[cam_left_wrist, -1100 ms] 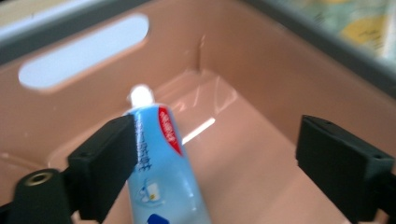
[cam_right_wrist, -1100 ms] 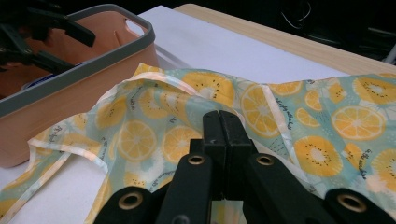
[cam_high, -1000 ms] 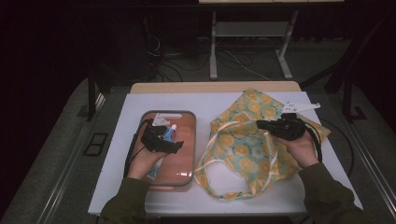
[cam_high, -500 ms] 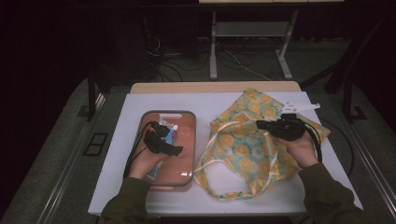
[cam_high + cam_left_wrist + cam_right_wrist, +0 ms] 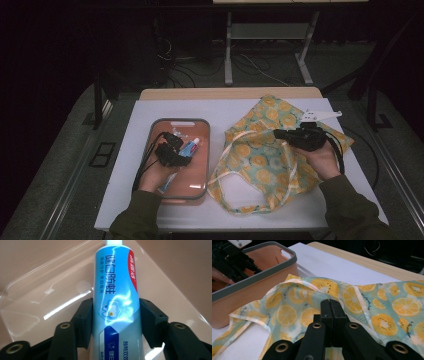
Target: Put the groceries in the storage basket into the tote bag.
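A blue and white toothpaste tube (image 5: 190, 148) lies in an orange tray (image 5: 177, 121) with a grey rim, left of centre on the table. My left gripper (image 5: 184, 154) reaches over the tray. Its jaws have just been closing, and in the left gripper view both pads press the sides of the tube (image 5: 116, 285) at the gripper (image 5: 116, 312). A fabric bag (image 5: 260, 162) printed with orange slices lies flat to the right. My right gripper (image 5: 278, 134) rests on it with its jaws together, pinching a raised fold of the bag (image 5: 287, 312) at the gripper's tips (image 5: 330, 302).
The tray's wall (image 5: 262, 275) stands close to the bag's left edge. The bag's long handles (image 5: 225, 200) loop toward the front of the white tabletop (image 5: 125, 165). A wooden edge (image 5: 230, 93) runs along the back. Small items (image 5: 175, 135) lie in the tray's far end.
The left gripper's jaws have closed in on the toothpaste tube in the tray, with the hand barely shifting. The right hand and the bag have stayed still.
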The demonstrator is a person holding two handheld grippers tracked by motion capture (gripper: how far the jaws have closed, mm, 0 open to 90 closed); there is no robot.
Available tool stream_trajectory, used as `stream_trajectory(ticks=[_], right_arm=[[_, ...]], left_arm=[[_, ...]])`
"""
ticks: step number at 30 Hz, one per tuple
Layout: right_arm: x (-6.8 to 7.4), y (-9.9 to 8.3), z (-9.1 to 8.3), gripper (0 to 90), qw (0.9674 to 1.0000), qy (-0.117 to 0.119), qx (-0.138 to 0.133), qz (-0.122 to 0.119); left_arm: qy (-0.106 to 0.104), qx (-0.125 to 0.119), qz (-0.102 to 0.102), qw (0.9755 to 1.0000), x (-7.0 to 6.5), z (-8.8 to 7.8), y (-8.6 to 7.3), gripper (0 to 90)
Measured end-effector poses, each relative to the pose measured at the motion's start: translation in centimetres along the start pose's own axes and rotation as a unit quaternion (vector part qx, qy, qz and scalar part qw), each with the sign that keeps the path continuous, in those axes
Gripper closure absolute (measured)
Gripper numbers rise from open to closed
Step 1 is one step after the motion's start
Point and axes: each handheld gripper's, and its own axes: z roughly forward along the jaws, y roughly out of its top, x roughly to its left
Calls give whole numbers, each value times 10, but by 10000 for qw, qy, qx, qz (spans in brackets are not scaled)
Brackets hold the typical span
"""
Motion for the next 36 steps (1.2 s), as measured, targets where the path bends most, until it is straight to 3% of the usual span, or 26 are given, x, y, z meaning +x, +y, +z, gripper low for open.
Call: stream_trajectory(ticks=[8,16,21,25,30,36], right_arm=[[0,0,-1,897,10000,-9,-4,1],[-1,-1,-1,897,10000,-8,-1,9],[-2,-1,-1,897,10000,-8,-7,20],[-2,-1,-1,897,10000,-5,-13,26],[-3,0,-2,897,10000,-10,-30,24],[-3,0,-3,898,10000,-11,-42,33]], left_arm=[[-164,-80,-158,9997,2,-6,2,712],[-649,-86,-380,9971,7,-10,6,748],[-761,-348,-388,9957,10,-23,13,751],[-770,-605,-224,9949,8,-42,22,753],[-992,-994,-34,9901,-6,-66,39,753],[-1375,-1274,325,9817,-39,-79,60,754]])
